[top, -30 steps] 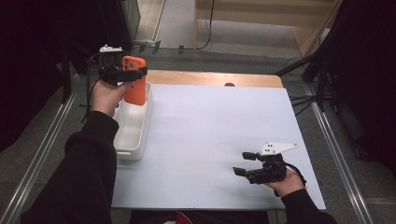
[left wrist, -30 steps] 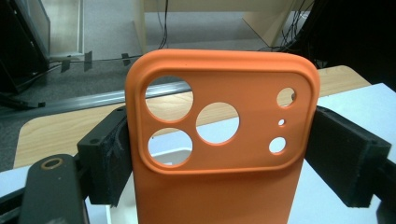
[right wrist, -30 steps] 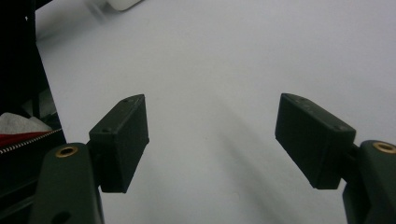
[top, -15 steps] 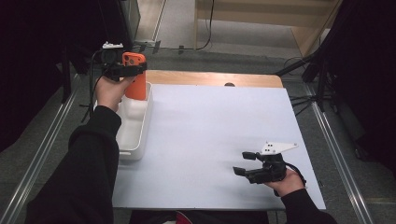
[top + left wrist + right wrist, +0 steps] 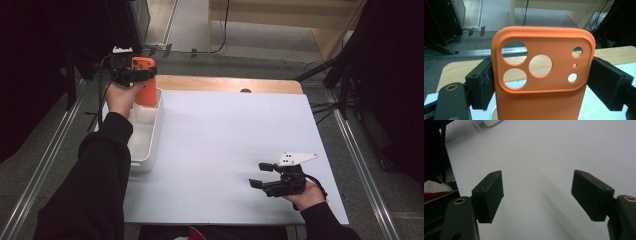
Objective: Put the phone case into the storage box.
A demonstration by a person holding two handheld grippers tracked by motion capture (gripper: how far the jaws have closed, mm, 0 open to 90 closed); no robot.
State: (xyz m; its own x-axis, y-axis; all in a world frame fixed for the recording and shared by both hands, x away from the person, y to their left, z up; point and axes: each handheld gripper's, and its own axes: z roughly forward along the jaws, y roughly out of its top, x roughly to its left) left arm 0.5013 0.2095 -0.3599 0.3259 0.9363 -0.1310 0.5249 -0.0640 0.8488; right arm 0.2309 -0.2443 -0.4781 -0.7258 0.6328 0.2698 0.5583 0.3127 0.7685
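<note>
The left gripper [image 5: 541,82] is squeezing the light, bendy orange rubber phone case [image 5: 544,75] by its side edges over the white plastic tray [image 5: 145,135], while the right gripper [image 5: 263,176] is resting open and empty.

the orange phone case [image 5: 541,82] stands upright, camera cutouts at its top, clamped by its side edges between the jaws, held above the far end of the white tray [image 5: 142,142].
</note>
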